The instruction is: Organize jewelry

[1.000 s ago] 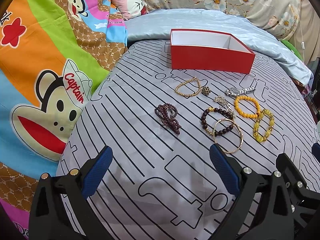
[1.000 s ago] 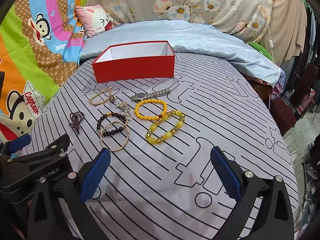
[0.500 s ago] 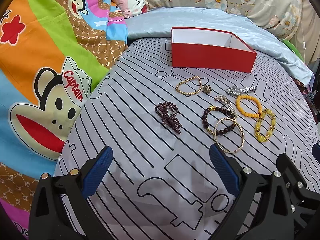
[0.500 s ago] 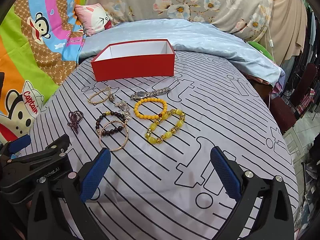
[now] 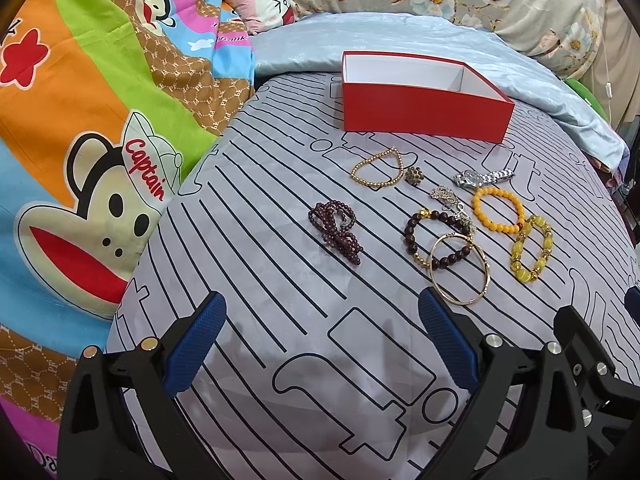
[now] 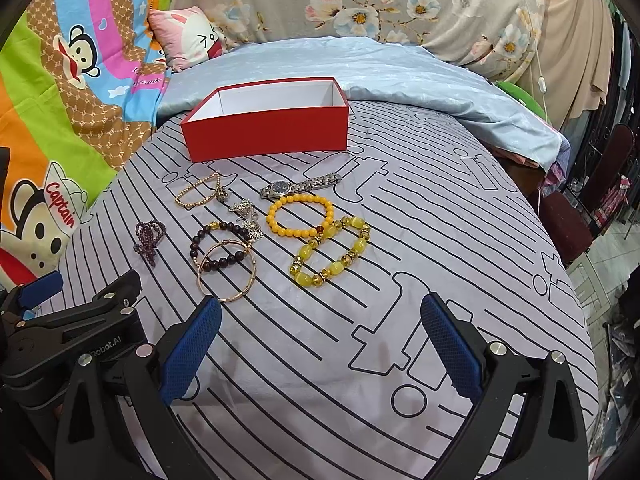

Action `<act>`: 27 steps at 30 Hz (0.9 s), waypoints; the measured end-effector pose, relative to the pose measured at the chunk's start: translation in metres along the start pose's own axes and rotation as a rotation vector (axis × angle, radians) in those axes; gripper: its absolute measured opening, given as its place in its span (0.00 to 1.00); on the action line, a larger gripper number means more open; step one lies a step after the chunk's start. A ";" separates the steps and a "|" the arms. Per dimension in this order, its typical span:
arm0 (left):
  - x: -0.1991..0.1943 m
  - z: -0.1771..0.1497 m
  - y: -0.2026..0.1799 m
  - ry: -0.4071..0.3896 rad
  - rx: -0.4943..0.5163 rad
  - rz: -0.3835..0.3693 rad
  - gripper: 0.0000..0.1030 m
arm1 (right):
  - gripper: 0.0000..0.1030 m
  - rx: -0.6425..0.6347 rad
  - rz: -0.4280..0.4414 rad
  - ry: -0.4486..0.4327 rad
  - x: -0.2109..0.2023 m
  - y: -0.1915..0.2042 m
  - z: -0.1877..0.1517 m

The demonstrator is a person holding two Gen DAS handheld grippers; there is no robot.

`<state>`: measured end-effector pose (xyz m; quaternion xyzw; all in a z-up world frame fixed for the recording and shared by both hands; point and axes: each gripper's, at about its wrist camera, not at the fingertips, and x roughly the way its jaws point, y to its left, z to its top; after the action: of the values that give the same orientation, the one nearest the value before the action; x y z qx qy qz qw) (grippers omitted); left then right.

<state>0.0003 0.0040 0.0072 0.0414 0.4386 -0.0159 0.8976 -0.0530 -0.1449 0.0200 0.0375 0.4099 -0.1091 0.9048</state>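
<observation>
Both spread wide with nothing gripped: left gripper (image 5: pixel 322 340) and right gripper (image 6: pixel 320 344), hovering low over the striped grey bedcover (image 6: pixel 400 280), probably just lining up a first grab. All spread out loose near the open red box (image 6: pixel 266 136), presumably so each piece gets picked separately: gold bangle (image 6: pixel 227 271) overlapping the dark bead bracelet (image 6: pixel 220 248), orange bead bracelet (image 6: pixel 300 216) and watch (image 6: pixel 298 187) close by. Purple bead strand (image 5: pixel 336 230) off alone on the left side, likely easiest for the left.
</observation>
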 end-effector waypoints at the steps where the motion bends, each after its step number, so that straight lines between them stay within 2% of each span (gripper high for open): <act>1: 0.000 0.000 0.000 0.001 -0.001 0.000 0.91 | 0.95 -0.001 -0.001 0.001 0.000 0.000 0.000; 27: 0.004 0.000 0.000 0.013 -0.003 -0.001 0.91 | 0.95 0.000 -0.002 0.006 0.002 0.000 -0.001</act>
<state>0.0026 0.0041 0.0039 0.0397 0.4446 -0.0153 0.8947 -0.0525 -0.1453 0.0180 0.0374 0.4125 -0.1097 0.9036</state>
